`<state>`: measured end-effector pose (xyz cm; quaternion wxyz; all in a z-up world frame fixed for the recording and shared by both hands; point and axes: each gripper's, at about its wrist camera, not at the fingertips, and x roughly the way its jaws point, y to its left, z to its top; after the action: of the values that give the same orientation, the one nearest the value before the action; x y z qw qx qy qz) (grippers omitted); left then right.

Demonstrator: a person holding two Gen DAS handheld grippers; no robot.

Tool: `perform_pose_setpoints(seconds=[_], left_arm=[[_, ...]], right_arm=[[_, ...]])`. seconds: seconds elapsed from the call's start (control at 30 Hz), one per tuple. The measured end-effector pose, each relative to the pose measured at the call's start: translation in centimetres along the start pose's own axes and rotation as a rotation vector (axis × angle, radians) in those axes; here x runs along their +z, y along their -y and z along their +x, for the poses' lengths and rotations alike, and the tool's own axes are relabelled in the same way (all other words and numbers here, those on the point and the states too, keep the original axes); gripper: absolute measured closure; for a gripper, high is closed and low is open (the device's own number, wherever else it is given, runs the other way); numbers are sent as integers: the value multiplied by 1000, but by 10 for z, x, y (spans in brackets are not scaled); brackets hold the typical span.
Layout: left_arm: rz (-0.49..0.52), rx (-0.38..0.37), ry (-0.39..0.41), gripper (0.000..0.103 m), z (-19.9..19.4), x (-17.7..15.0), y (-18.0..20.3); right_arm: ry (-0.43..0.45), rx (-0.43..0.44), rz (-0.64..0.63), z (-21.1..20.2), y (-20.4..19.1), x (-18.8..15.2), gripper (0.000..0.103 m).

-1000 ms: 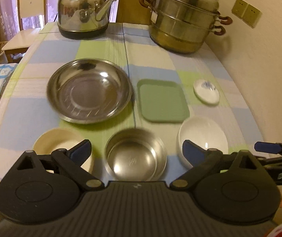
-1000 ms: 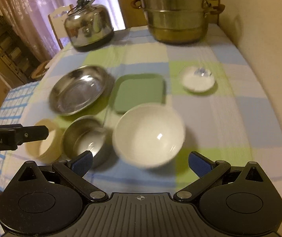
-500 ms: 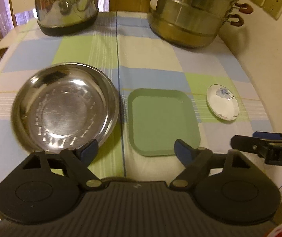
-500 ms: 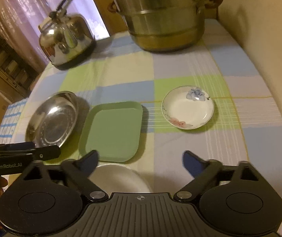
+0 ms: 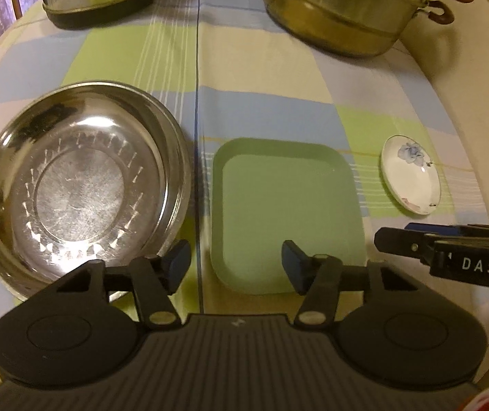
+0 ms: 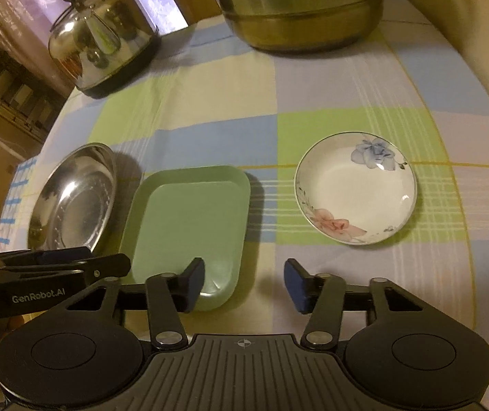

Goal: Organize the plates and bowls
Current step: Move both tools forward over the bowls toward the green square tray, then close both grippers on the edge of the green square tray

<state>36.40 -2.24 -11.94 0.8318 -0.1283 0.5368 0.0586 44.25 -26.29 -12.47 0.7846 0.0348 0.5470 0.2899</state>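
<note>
Jaws of my left gripper point(image 5: 234, 266) half-open, closing, empty, green plate point(image 5: 287, 219) just above them, centre frame.

Black claws point(image 5: 235, 267) with blue pads point(image 6: 194, 284), silver pivot screws, seemingly ribbed housing.

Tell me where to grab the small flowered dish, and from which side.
Grip the flowered dish by its thin raised rim, probably the near edge, which faces the right gripper. It lies flat and apart from the green tray, with bare tablecloth around it. Come down steeply with one finger inside the rim and one outside. Its jaws, just closing, hold nothing.
</note>
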Motion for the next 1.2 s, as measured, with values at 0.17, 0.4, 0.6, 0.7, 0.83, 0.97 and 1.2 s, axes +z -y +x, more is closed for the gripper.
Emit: perform_pose_setpoints(seconds=[0.17, 0.4, 0.6, 0.7, 0.83, 0.97, 1.2], left_arm=[[-12, 11, -12, 62, 10, 0, -1], [-29, 19, -30, 75, 21, -2, -3], [-40, 29, -28, 84, 25, -1, -3], [-47, 31, -30, 85, 28, -1, -4], [-50, 36, -28, 90, 30, 0, -4], [-50, 31, -16, 93, 30, 0, -4], [-55, 13, 24, 96, 21, 1, 0]], right_arm=[[-21, 17, -1, 10, 2, 3, 65], [-36, 14, -27, 23, -1, 5, 76], [-44, 13, -38, 29, -1, 7, 81], [-48, 11, -40, 32, 0, 7, 85], [-54, 17, -45, 37, 0, 7, 98], [-39, -6, -78, 37, -4, 7, 99], [1, -14, -113, 27, -4, 12, 99]])
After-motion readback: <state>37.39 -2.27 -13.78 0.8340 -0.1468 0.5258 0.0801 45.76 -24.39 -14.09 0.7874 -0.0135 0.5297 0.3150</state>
